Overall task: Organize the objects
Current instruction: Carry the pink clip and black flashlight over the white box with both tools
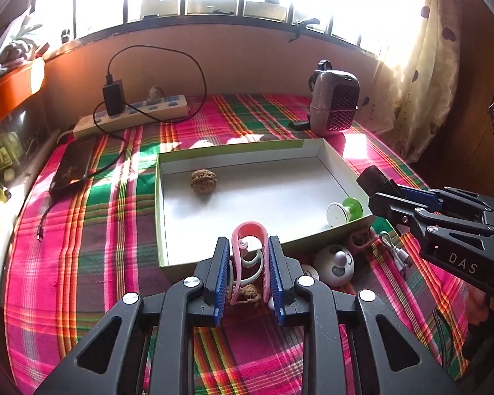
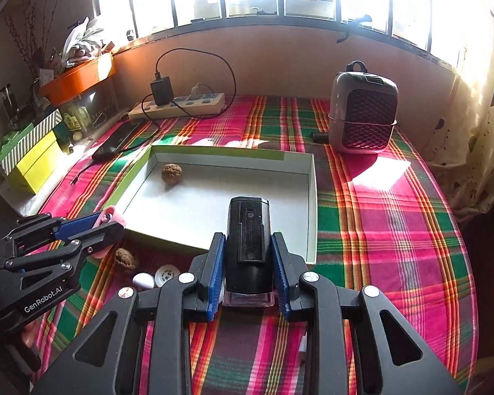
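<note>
At lower centre, our left gripper (image 1: 249, 256) clasps a pink curved plastic clip (image 1: 250, 230) over the near rim of a shallow white cardboard tray (image 1: 247, 197). Our right gripper (image 2: 248, 256) grips a black rectangular device (image 2: 248, 233); a brown walnut (image 1: 203, 180) lies inside the tray.

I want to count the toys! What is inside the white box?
Inside the white box lie a walnut near the far left corner and a green and white spool-like piece at the near right. The left tool and its pink clip cover part of the near edge.
</note>
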The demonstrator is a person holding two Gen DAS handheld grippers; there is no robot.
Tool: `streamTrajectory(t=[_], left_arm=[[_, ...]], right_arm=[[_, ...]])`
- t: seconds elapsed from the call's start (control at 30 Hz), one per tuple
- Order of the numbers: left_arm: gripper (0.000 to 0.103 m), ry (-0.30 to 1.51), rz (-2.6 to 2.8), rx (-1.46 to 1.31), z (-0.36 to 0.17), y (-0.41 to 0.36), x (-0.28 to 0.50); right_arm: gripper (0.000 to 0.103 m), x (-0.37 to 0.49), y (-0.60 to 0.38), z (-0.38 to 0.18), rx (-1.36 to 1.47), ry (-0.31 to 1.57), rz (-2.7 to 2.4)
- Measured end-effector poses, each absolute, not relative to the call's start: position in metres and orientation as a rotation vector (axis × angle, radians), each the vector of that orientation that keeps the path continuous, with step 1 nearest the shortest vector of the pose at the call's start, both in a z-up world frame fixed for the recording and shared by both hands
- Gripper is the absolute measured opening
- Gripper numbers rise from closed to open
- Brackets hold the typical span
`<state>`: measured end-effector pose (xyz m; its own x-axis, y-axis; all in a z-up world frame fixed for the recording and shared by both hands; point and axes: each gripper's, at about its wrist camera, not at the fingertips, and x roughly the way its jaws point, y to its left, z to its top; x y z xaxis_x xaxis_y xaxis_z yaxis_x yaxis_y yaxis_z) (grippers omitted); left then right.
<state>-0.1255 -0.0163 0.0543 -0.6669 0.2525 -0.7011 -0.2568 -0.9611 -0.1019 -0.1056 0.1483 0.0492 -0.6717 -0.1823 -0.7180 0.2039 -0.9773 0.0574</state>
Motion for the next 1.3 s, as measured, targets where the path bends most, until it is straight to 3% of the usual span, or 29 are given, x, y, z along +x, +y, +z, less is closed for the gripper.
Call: streamTrajectory(t=[0.63,1.3], left_arm=[[0.021,0.016,2.663,-1.234,0.032,-0.013,-0.2],[0.021,0.052,2.661,-1.318,0.011,-0.009,-0.215]], right_arm=[[0.029,-0.204,0.159,0.023,1.295,0.045,-2.71],[0.029,-0.223,0.155,0.004,1.344,0.074,-2.687]])
